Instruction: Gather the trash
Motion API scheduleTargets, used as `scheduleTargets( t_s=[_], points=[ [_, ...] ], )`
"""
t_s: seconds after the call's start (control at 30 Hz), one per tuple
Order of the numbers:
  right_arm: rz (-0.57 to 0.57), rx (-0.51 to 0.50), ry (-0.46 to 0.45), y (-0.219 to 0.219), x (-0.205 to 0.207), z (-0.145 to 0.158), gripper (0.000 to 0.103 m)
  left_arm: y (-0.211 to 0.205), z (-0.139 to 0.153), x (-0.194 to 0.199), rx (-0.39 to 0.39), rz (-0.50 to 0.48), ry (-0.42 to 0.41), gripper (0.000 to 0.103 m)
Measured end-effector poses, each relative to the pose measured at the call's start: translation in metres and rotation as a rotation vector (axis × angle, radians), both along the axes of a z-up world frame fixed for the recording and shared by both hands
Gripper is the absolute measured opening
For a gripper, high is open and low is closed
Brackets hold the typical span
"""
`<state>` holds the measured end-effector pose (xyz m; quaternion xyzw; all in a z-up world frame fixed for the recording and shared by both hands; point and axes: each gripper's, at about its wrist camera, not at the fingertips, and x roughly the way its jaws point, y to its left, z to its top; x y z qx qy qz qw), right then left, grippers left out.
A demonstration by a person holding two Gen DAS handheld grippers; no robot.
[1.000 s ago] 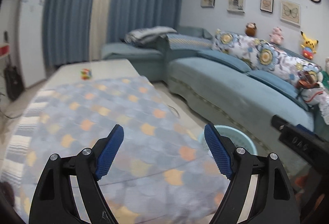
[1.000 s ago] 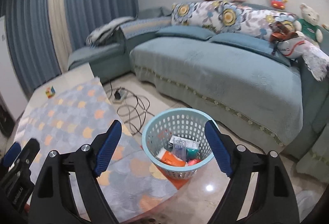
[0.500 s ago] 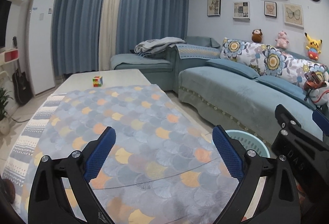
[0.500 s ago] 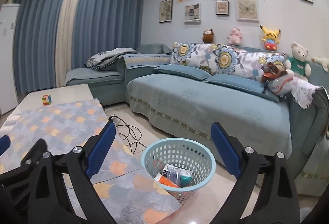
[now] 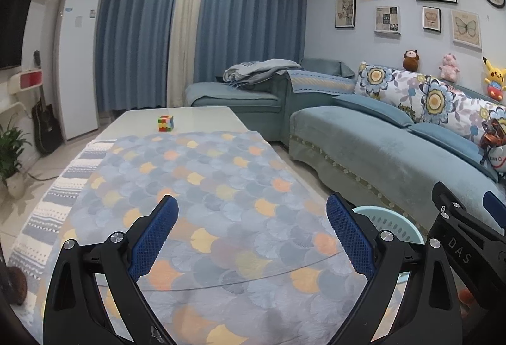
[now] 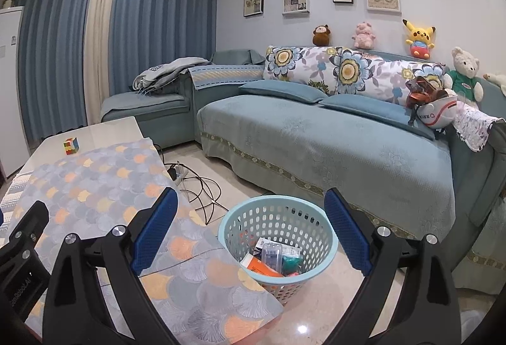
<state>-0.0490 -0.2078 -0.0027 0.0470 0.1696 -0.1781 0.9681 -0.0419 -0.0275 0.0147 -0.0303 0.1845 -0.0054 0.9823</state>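
Jaws wide, empty, above trash basket point(image 6: 278, 237)

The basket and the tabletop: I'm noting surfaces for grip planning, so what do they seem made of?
The basket looks like moulded plastic, pale aqua and matte: its wall is a regular grid of punched holes under a smooth rolled rim. The tabletop beyond the cloth appears to be a hard, glossy white slab, perhaps glass or stone; it shows a faint sheen.

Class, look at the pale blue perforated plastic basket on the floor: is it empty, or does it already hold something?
Not empty. The pale blue perforated plastic basket stands upright and holds several pieces of packaging at its bottom, including an orange-and-white box.
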Motion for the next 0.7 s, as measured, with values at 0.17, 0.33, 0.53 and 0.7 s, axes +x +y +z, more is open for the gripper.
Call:
scheduleTargets(
  t_s=[0.17,0.33,0.53,0.7],
  points=[
    [0.008,-0.004,0.004,0.0001,-0.0015,-0.0016,0.089,0.0039,0.0011,-0.0028,0.003,0.02,0.003,0.092],
    [0.01,0.006,0.014,-0.0017,-0.0004,-0.0036,0.089,0.006,0.0014,-0.005,0.007,0.025,0.002,0.092],
    [0.004,0.016,0.036,-0.0029,0.0045,-0.0071,0.089,0.0052,0.0027,-0.0051,0.011,0.023,0.002,0.092],
    [0.004,0.018,0.042,-0.0036,0.006,-0.0083,0.089,0.006,0.0035,-0.0057,0.01,0.024,-0.002,0.092]
  ],
)
